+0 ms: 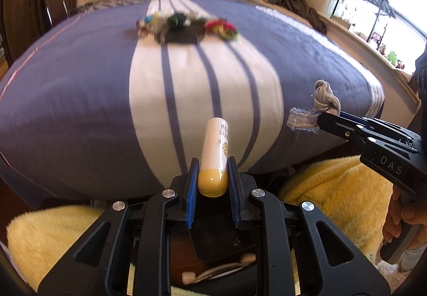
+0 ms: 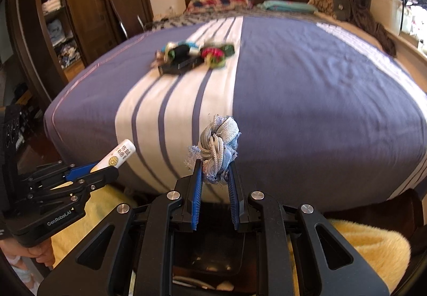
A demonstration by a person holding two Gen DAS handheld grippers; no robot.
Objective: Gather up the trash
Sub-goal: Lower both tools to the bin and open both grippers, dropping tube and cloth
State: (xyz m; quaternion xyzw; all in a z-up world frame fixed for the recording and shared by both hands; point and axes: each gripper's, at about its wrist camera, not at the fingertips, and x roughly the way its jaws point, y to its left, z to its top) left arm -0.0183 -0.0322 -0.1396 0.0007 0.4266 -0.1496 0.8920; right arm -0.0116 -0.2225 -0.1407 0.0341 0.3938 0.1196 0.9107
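Left gripper (image 1: pixel 212 176): jaws narrow, clamped on white cylindrical tube with yellow cap (image 1: pixel 214 152), held above near edge of purple-and-white striped bedspread (image 1: pixel 80 98). Right gripper (image 2: pixel 215 176): jaws closed on knotted grey-blue frayed fabric scrap (image 2: pixel 217 148). Blurred pile of colourful small items (image 1: pixel 186 26) mid-bed, well apart.

A white tube (image 1: pixel 214 146) with a yellow cap is held at its cap end, body pointing forward over the bed (image 1: pixel 80 88). A knotted grey-and-blue fabric scrap (image 2: pixel 217 152), frayed, is clamped upright. A blurred multicoloured pile (image 1: pixel 186 25) lies mid-bed.
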